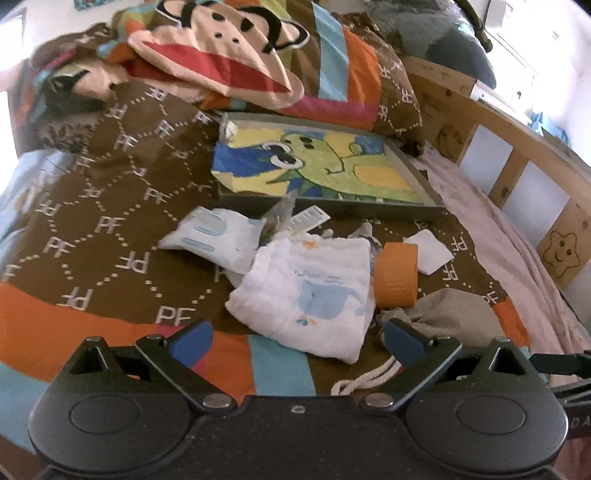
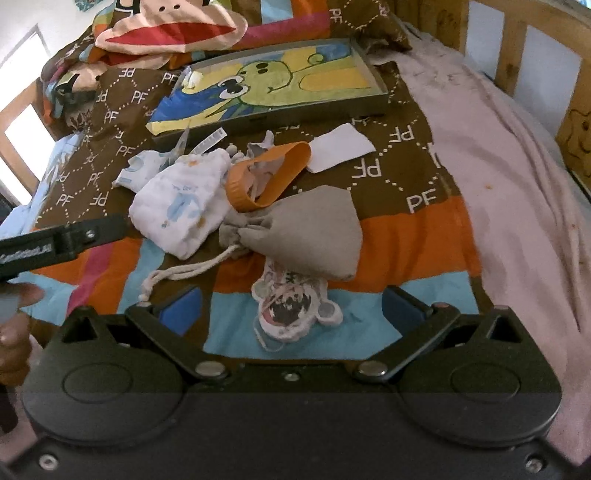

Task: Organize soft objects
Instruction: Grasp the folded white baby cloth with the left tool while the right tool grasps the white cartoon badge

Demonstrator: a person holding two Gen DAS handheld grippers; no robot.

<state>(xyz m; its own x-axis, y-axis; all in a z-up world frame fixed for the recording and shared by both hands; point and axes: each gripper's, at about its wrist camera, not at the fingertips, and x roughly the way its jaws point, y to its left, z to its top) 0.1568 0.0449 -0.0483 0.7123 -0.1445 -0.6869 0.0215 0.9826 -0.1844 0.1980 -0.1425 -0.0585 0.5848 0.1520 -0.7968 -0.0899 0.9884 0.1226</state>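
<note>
I see the pouch [image 2: 314, 229] lying right of the folded cloth [image 2: 181, 210]. The tray [image 2: 273, 110] sits behind both.

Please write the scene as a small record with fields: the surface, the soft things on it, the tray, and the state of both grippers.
surface: bed with brown patterned blanket
soft items: white printed cloth, grey drawstring pouch, flat cartoon patch
other: orange band resting against the cloth and pouch
tray: painted tray, beyond the pile, near the monkey pillow
left gripper: open, holding nothing, over the white cloth
right gripper: open, holding nothing, over the patch
</note>
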